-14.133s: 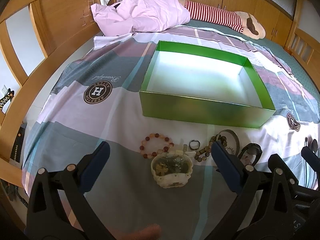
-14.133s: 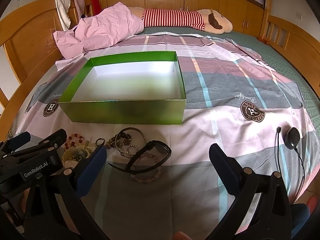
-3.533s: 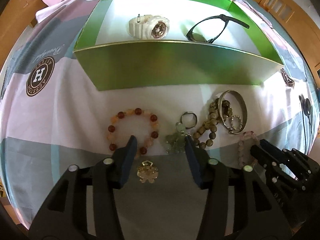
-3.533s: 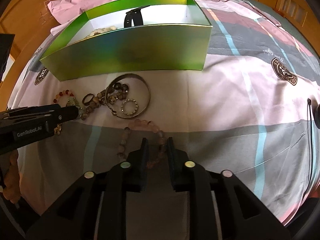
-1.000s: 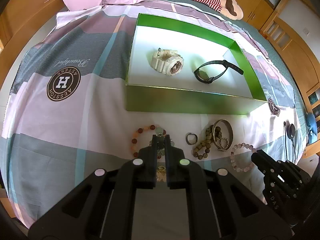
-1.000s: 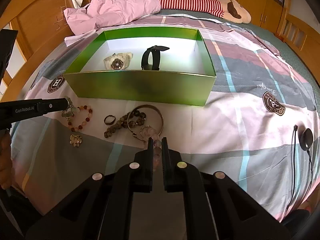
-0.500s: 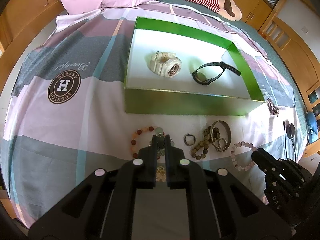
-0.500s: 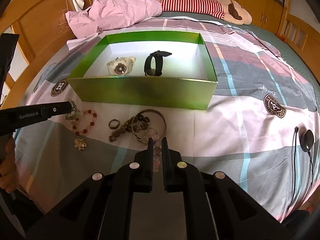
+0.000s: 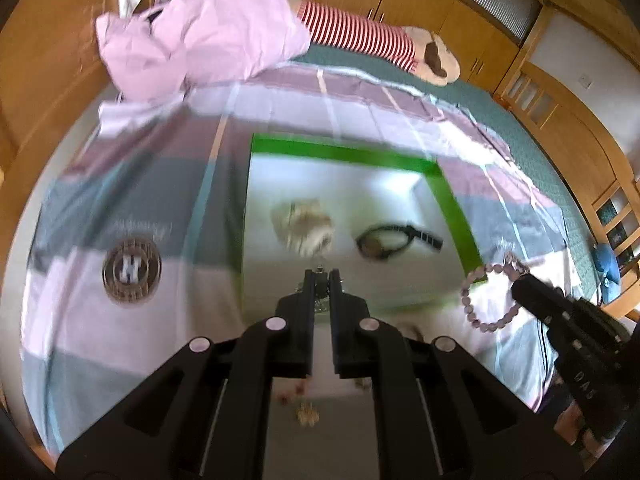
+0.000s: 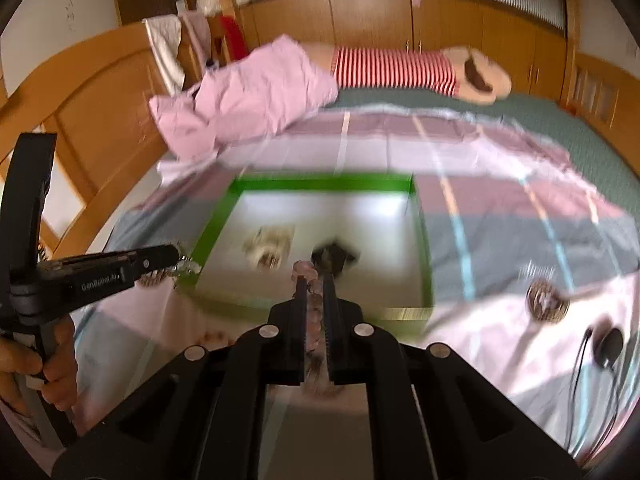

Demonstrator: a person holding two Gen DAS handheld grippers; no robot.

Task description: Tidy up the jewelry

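With a pendant (image 9: pixel 320 280) pinched in the left tongs (image 9: pixel 321 276) and a pink bracelet (image 10: pixel 313 304) clamped in the right tongs (image 10: pixel 316 280), both should be released only once carried over the green box (image 10: pixel 424 248) ahead.

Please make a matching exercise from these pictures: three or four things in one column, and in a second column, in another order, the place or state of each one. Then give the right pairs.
Things:
1. pale pink bead bracelet
2. white watch
3. black watch
4. small silver-coloured piece

Places or states:
A. lies in the green box, on its left side
B. hangs from the right hand-held gripper
C. lies in the green box, on its right side
D. is pinched at the tips of the left hand-held gripper

Right pairs: 1-B, 2-A, 3-C, 4-D
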